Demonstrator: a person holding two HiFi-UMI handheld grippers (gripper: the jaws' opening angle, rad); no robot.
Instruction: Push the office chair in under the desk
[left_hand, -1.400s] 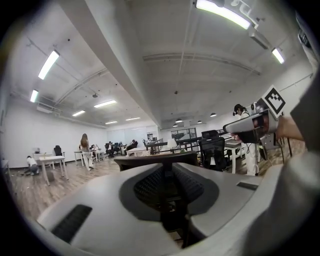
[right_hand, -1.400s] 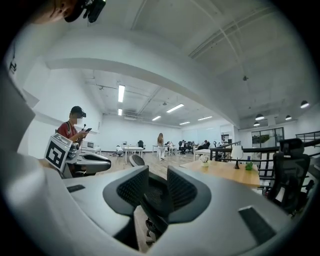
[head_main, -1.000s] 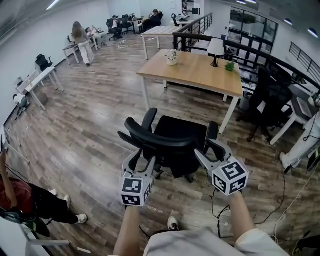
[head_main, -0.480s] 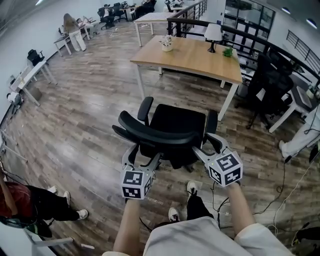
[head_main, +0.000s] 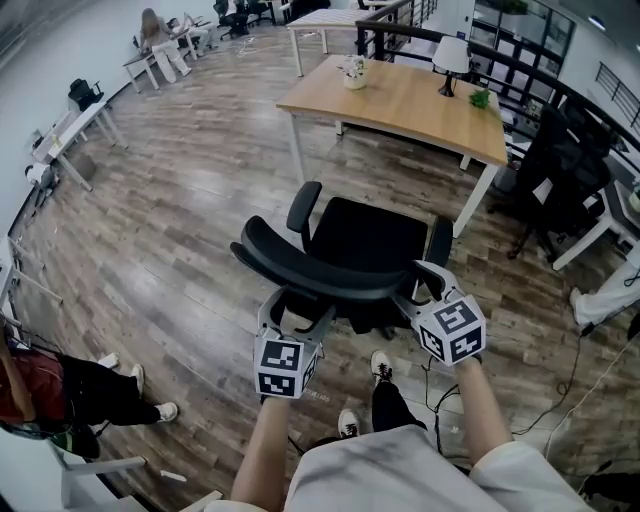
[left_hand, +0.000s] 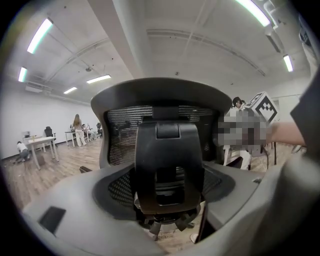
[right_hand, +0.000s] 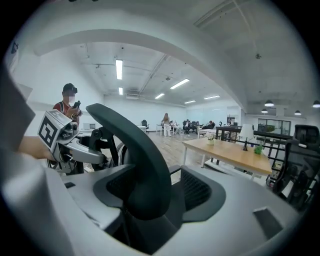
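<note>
Backrest (head_main: 330, 280) partly hides fingers (head_main: 266, 316) of left gripper (head_main: 293, 312) and right gripper (head_main: 417, 285), both spread

Both bare forearms reach forward and down from the torso, the left forearm (head_main: 262, 450) and the right forearm (head_main: 478, 410) roughly parallel. Each ends behind its gripper's black-and-white marker cube. The grey two-jaw left gripper (head_main: 297, 318) points ahead, its jaws spread apart on either side of the central spine of the black mesh office chair backrest (head_main: 320, 272). The grey two-jaw right gripper (head_main: 420, 290) sits a little further forward, jaws likewise apart, with the backrest's curved edge between them.
</note>
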